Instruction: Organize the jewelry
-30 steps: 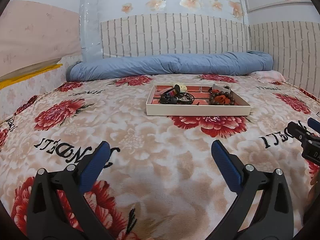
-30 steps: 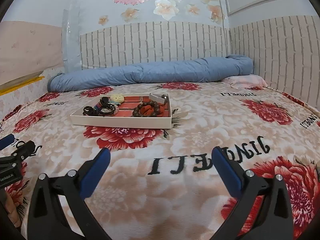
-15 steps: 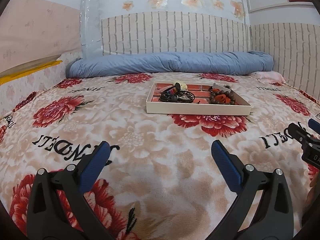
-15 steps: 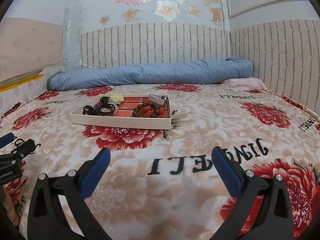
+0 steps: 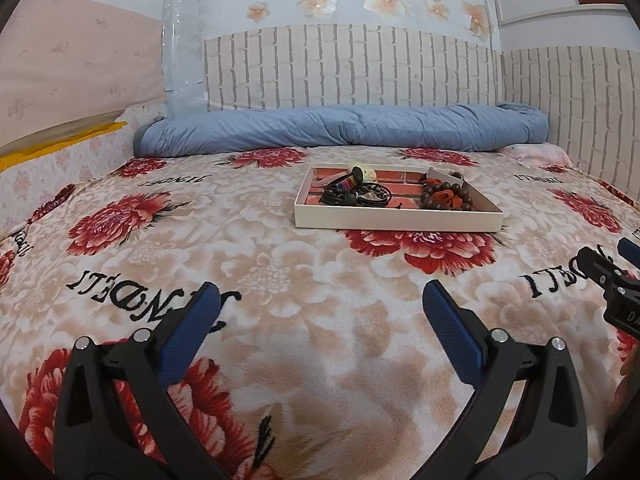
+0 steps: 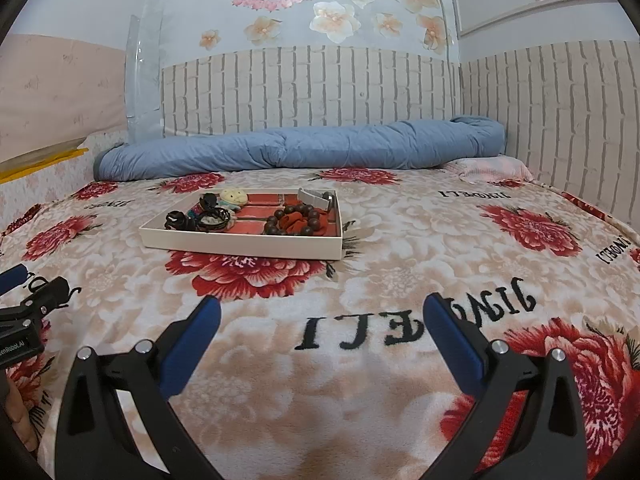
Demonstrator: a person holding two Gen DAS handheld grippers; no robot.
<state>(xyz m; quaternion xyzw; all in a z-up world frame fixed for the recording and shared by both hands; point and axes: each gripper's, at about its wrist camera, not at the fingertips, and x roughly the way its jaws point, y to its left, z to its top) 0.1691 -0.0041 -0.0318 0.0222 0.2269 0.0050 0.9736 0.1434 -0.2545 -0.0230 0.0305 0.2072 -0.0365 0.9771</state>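
A shallow white tray (image 5: 396, 222) with a red brick-pattern floor sits on the bed, also in the right wrist view (image 6: 244, 245). It holds a dark bead bracelet with a red piece (image 5: 446, 197) (image 6: 298, 219), a tangle of black bands (image 5: 354, 194) (image 6: 200, 218), a pale round charm (image 6: 234, 197) and a silver-grey band (image 6: 318, 199). My left gripper (image 5: 320, 310) is open and empty, well short of the tray. My right gripper (image 6: 320, 320) is open and empty, also short of the tray.
The bed is covered by a beige blanket with red flowers (image 5: 120, 220). A rolled blue duvet (image 5: 340, 130) lies along the brick-pattern headboard. Walls close the right side (image 6: 580, 112). Each gripper shows at the edge of the other's view.
Both views have tilted slightly, showing more wall above; the tray sits a little lower in frame. Grippers stay open and nothing in the tray has moved.
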